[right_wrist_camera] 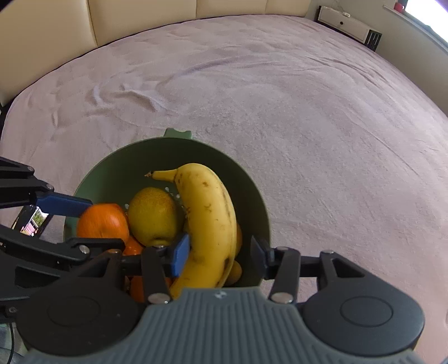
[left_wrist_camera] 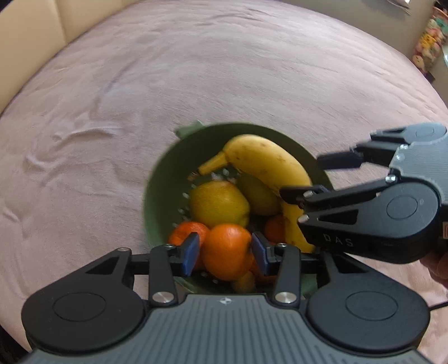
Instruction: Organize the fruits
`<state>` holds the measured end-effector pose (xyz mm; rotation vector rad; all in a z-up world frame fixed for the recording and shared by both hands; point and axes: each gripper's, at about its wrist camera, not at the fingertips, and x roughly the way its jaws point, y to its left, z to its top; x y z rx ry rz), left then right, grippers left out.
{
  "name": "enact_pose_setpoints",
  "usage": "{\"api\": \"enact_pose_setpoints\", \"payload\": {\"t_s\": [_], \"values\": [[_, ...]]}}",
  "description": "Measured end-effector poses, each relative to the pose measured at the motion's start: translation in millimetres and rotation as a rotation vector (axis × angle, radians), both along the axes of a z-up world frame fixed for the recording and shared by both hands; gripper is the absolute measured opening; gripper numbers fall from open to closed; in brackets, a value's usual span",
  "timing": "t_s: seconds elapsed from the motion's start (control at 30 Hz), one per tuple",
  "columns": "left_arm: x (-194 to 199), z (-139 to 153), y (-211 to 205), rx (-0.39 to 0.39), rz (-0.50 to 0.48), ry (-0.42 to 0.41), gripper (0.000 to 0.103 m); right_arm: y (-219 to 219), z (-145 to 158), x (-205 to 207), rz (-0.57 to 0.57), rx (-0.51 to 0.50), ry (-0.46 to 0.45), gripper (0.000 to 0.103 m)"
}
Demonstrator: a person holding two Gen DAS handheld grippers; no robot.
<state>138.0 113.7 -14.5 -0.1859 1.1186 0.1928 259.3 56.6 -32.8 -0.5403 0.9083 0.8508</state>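
Left gripper: your left gripper [left_wrist_camera: 225, 253] hangs over the near rim of the bowl, pointing steeply down. Its blue pads [left_wrist_camera: 191, 252] sit against the two sides of an orange, so you are holding that fruit in a narrow grip.
Held orange: the orange [left_wrist_camera: 226, 250] sits at the near side of the bowl, on top of the other fruit. From the right wrist view it shows at the bowl's left side, with a blue pad laid along its upper edge.
Right gripper: your right gripper [right_wrist_camera: 217, 256] straddles the lower end of the banana. The left pad [right_wrist_camera: 180, 259] touches the peel; the right pad stands clear of it, with the bowl wall showing in the gap. The jaws are parted and nothing is clamped.
Banana: the banana [right_wrist_camera: 208, 221] curves along the right inner wall of the bowl, stem toward the far rim.
Other fruit: a yellow-green pear [right_wrist_camera: 154, 215] lies mid-bowl, touching the banana. More oranges [left_wrist_camera: 186, 233] lie low, beside the held one.
Bowl: the green colander bowl [right_wrist_camera: 156, 154] has holes in its floor and a small tab on its far rim.
Bed cover: the bowl rests on a rumpled pink bed cover [right_wrist_camera: 308, 112], well in from its far edge.
Headboard: a cream padded headboard [right_wrist_camera: 140, 19] runs along that far edge.
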Motion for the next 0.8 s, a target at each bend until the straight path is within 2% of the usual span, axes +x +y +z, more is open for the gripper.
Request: {"api": "enact_pose_setpoints", "payload": {"t_s": [0.17,0.47,0.57,0.6,0.73,0.8], "values": [[3.5,-10.6,-7.0,-0.033,-0.034,0.026,0.054,-11.5,3.0,-6.9,-0.021,0.008,-0.019,0.055],[1.6,-15.7,-15.8,0.010,-0.050,0.049,0.058,-22.1,5.7,-17.7,-0.057,0.001,-0.054,0.057],[-2.9,-10.1,-17.9,0.027,-0.057,0.029,0.070,-30.5,11.7,-20.2,-0.089,0.010,-0.065,0.059],[-4.7,-7.9,-17.2,0.026,-0.055,0.021,0.074,-33.5,13.8,-21.1,-0.103,0.012,-0.070,0.065],[-13.6,5.4,-13.7,-0.003,-0.040,-0.030,0.076,-51.5,25.5,-25.5,-0.175,0.045,-0.076,0.069],[-19.3,15.9,-12.4,-0.010,-0.028,-0.085,0.078,-62.3,33.3,-28.6,-0.231,0.068,-0.085,0.076]]}}
